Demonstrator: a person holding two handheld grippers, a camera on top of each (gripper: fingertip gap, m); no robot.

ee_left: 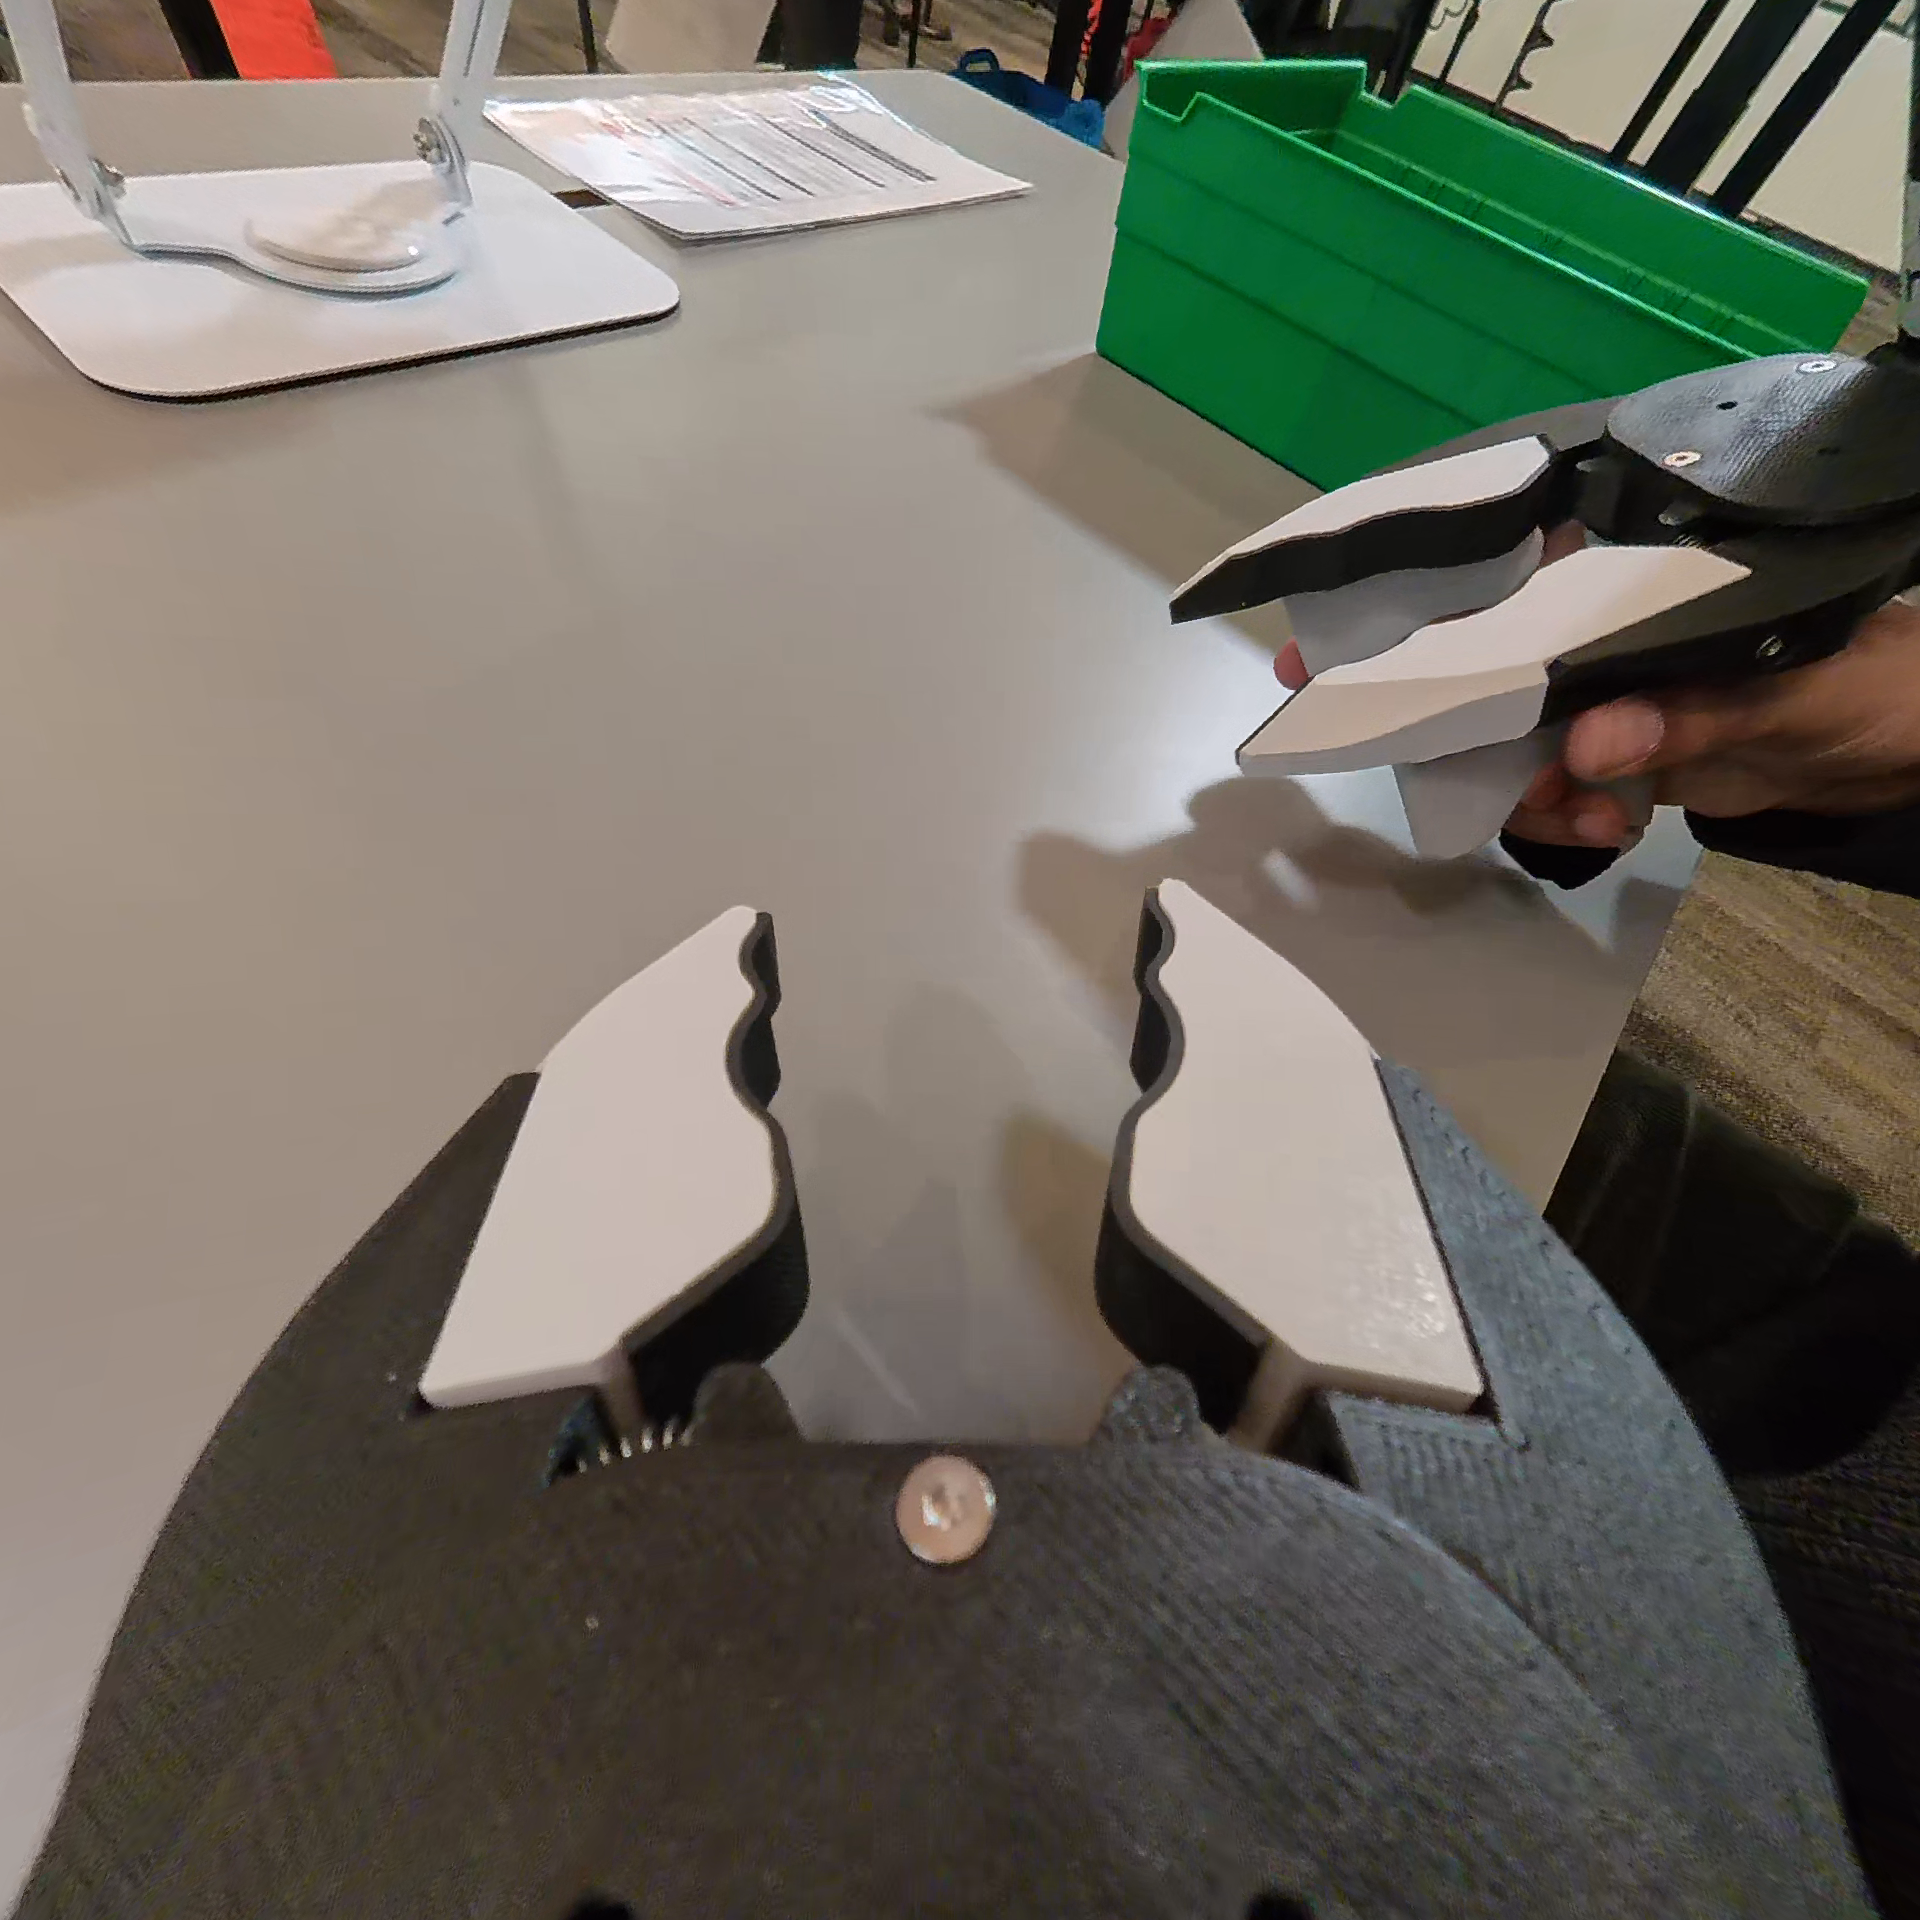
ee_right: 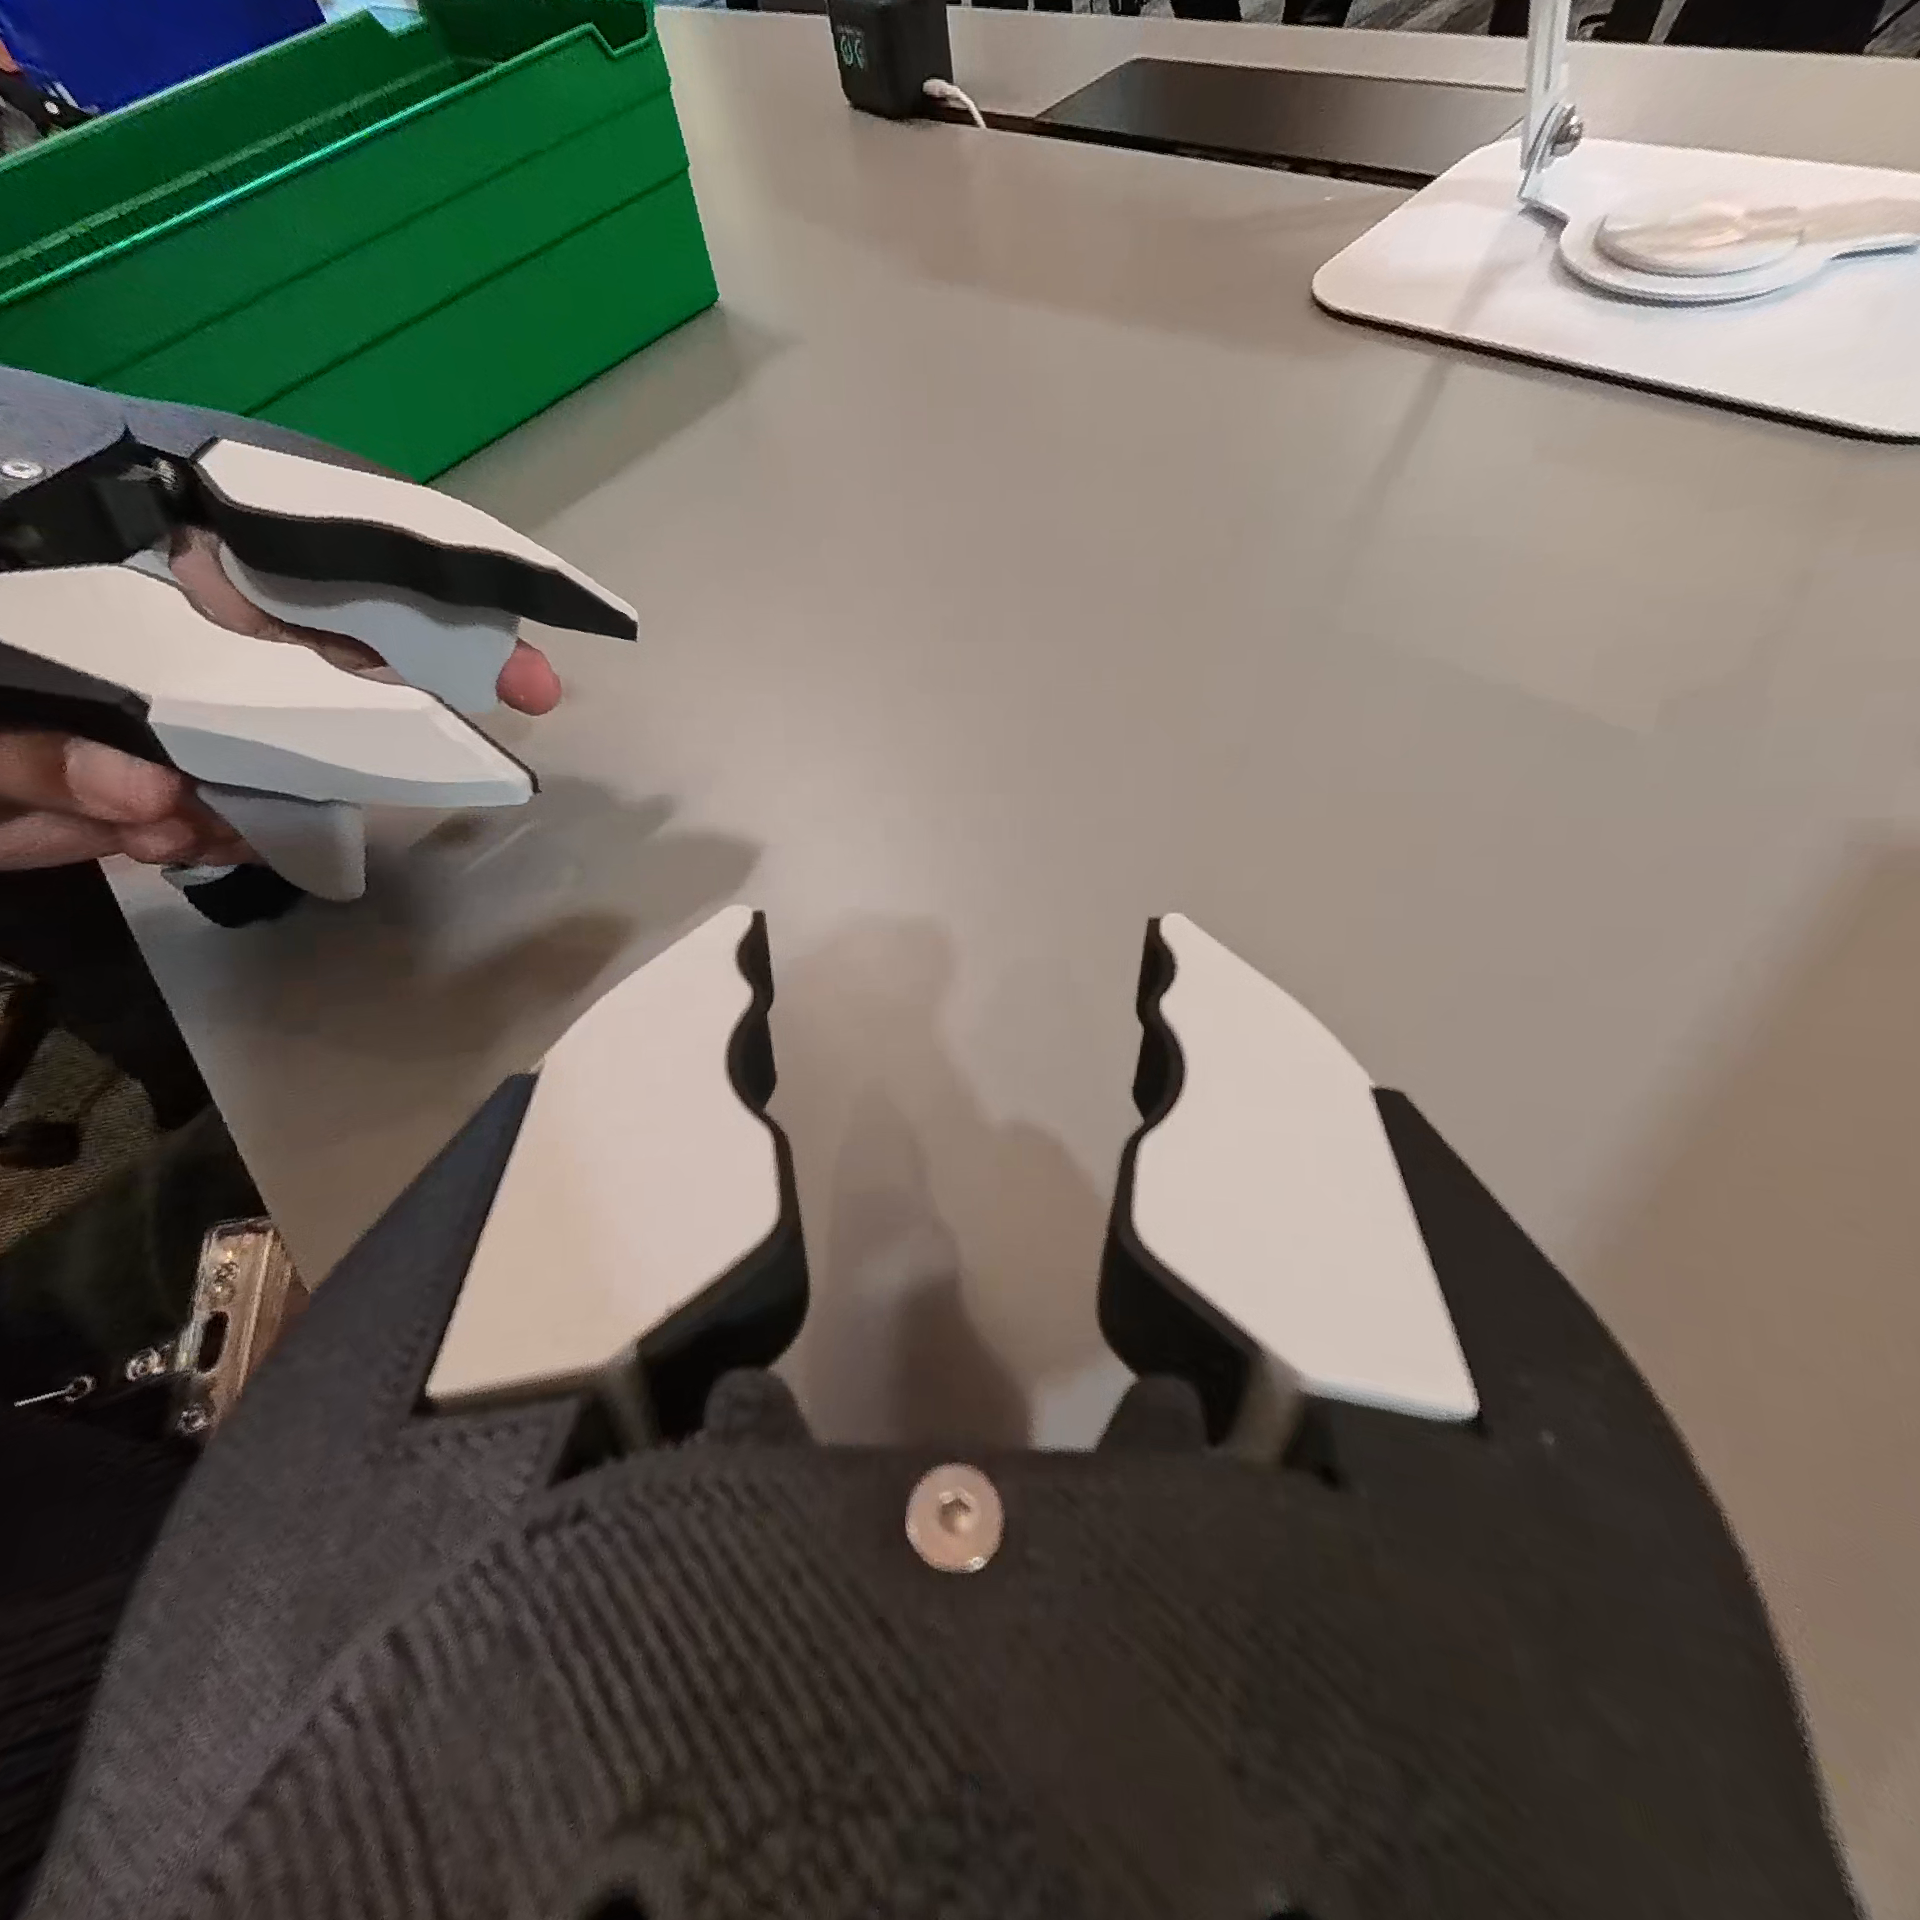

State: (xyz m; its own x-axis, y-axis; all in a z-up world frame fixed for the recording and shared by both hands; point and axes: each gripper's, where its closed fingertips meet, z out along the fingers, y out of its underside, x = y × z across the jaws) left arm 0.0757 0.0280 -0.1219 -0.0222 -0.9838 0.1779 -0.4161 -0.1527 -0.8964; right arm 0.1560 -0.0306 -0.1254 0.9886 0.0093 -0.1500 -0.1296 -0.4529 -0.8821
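Observation:
My left gripper point(ee_left: 956, 914) is open and empty, held low over the bare grey table point(ee_left: 623, 644). My right gripper point(ee_right: 954, 925) is also open and empty over the same table point(ee_right: 1143, 623). Each gripper shows in the other's view. The right gripper point(ee_left: 1210, 686) sits at the right of the left wrist view, held by a hand point(ee_left: 1745, 727), jaws apart. The left gripper point(ee_right: 582, 712) sits at the left of the right wrist view, jaws apart. A green plastic bin point(ee_left: 1351, 312) stands just behind them, also in the right wrist view point(ee_right: 364, 260).
A white mat with a metal stand point(ee_left: 312, 281) lies at the table's far side, also in the right wrist view point(ee_right: 1558, 332). A printed sheet point(ee_left: 758, 156) lies beside it. A black charger point(ee_right: 883, 52) and a dark flat panel point(ee_right: 1247, 104) sit at the back. The table edge point(ee_left: 1621, 1039) drops to carpet.

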